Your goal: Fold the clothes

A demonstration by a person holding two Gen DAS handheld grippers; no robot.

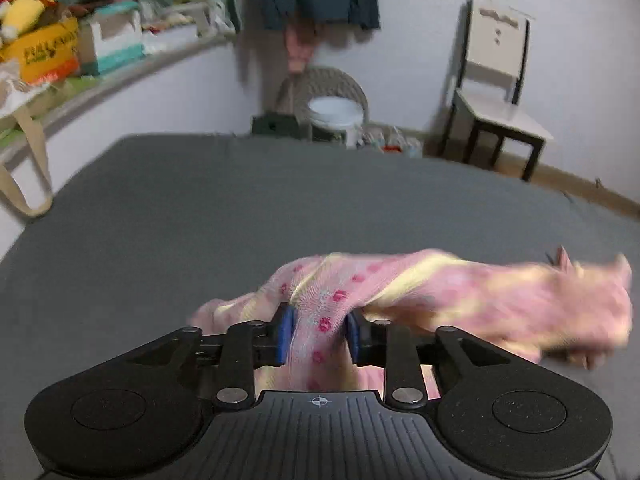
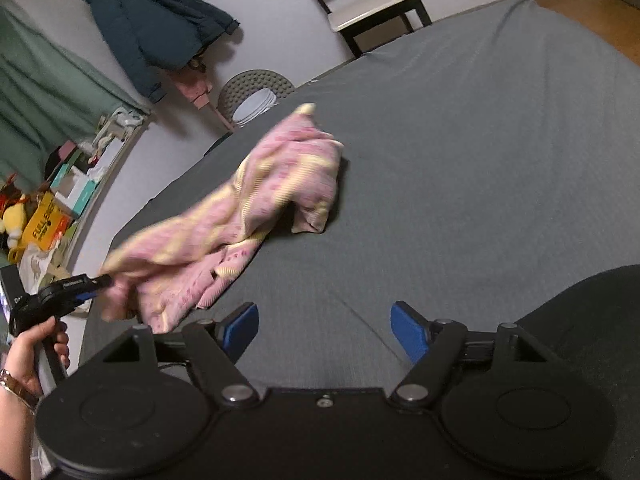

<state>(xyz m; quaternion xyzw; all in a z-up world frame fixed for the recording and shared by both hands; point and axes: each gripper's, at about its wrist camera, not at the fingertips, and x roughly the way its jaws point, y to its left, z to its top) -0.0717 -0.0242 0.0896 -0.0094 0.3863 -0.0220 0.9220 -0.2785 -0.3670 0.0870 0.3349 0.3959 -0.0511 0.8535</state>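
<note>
A pink and yellow garment with red dots [image 1: 460, 292] lies bunched on the grey bed sheet [image 1: 240, 208]. My left gripper [image 1: 318, 334] is shut on one end of it, cloth pinched between the blue pads [image 1: 285, 334]; the rest trails off to the right, blurred. In the right wrist view the same garment [image 2: 256, 196] stretches from the middle of the bed sheet [image 2: 480, 160] down-left to the left gripper [image 2: 106, 280], which a hand [image 2: 28, 352] holds. My right gripper [image 2: 325, 330] stands open over bare sheet, right of the cloth, holding nothing.
A shelf [image 1: 80, 60] with boxes and a plush toy runs along the left wall. Beyond the bed's far edge are a wicker basket [image 1: 332, 88], a white bucket [image 1: 336, 114] and a chair [image 1: 496, 92]. A dark jacket [image 2: 152, 28] hangs on the wall.
</note>
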